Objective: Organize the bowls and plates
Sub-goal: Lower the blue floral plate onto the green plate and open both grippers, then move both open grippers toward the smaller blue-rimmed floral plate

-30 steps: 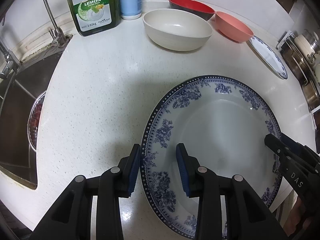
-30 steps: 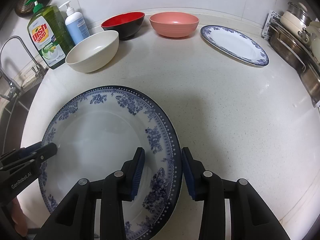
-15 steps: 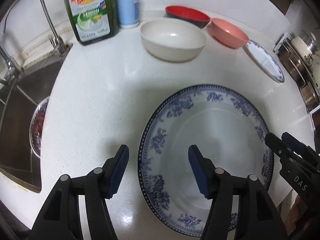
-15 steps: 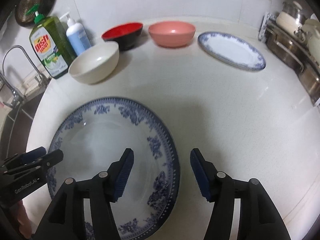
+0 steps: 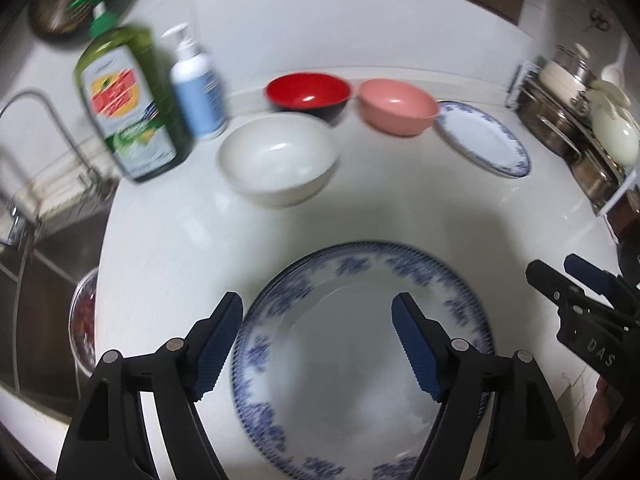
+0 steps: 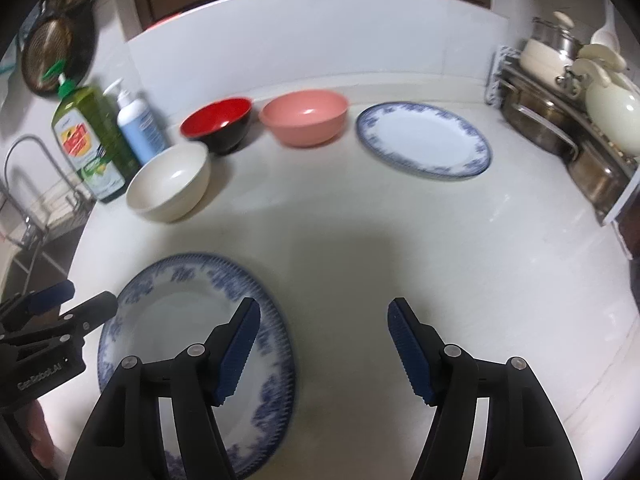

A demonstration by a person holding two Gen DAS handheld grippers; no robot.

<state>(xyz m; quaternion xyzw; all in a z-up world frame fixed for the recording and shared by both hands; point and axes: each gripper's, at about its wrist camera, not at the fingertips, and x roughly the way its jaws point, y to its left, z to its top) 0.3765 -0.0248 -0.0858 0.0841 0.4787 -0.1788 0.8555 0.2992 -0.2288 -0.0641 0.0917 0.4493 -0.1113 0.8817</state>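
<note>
The left tool (image 5: 316,340) hangs over a large blue-patterned plate (image 5: 360,352) with its blue pads spread wide and nothing between them, its jaws having just been opening. The right tool (image 6: 320,344) does the same at the plate's right edge, jaws just opened, gripping nothing; its left pad is seen over the plate's rim, its right pad over bare table (image 6: 400,240). Each tool shows in the other's camera, at the plate's opposite sides.

The large plate lies flat on the white table, near its front edge. Behind it stands a cream bowl (image 6: 170,184), and further back, along the wall, a red bowl with a black outside (image 6: 218,124) and just beside it a pink bowl (image 6: 304,116). To the right of the pink bowl lies a smaller blue-rimmed plate (image 6: 424,138), flat on the table and well apart from the large one.

Left of the cream bowl stand a green dish soap bottle (image 6: 90,140) and a white-and-blue pump bottle (image 6: 138,122). A tap (image 6: 24,160) and sink sit at the far left. At the right, a rack holds steel pots (image 6: 548,120) and cream-coloured pots (image 6: 612,116). The left camera's picture is blurred.
</note>
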